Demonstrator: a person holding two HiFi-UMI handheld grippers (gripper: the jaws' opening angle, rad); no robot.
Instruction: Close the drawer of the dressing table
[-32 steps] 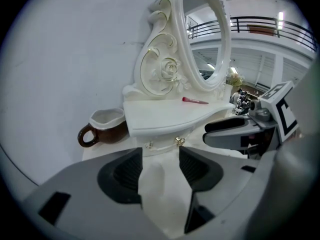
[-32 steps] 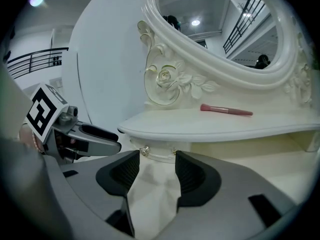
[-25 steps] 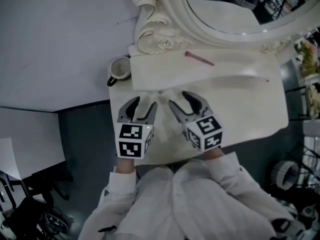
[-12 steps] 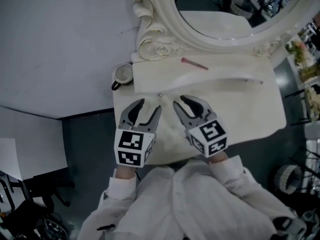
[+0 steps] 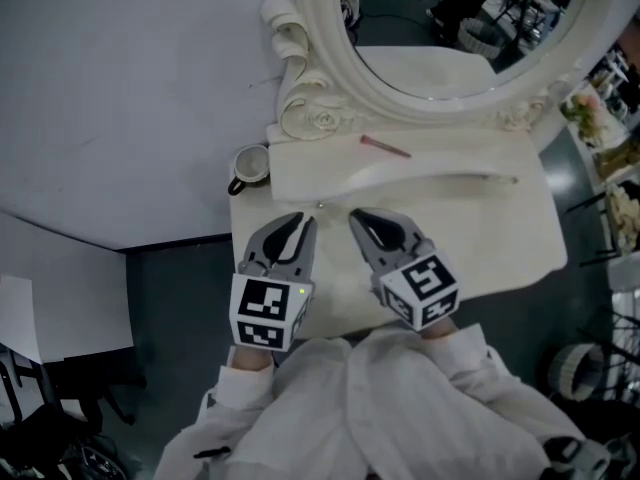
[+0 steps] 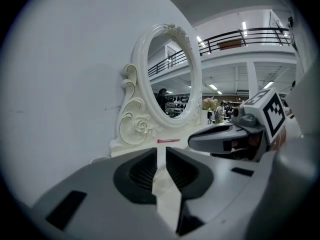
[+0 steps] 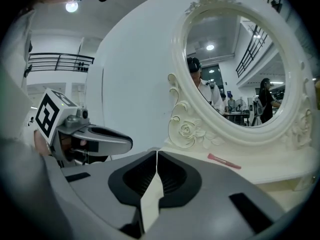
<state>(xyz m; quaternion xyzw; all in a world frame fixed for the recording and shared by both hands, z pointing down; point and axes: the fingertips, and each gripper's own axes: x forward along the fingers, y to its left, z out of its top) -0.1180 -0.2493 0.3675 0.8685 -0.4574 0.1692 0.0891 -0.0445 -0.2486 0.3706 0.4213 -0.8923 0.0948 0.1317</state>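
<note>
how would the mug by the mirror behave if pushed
The mug looks squat and wide, so it would probably slide rather than tip. It looks ceramic, so likely breakable, and it stands near the table's left edge, so a push that way could drop it.

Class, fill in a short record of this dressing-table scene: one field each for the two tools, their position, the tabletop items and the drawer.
Left tool: jaws nearly together, just been closing, nothing between them
Right tool: jaws together, empty
Position: both over the front of the dressing table, pointing at the mirror
Tabletop: pink stick near the mirror base; cup at the left rear corner
Drawer: not in view
</note>
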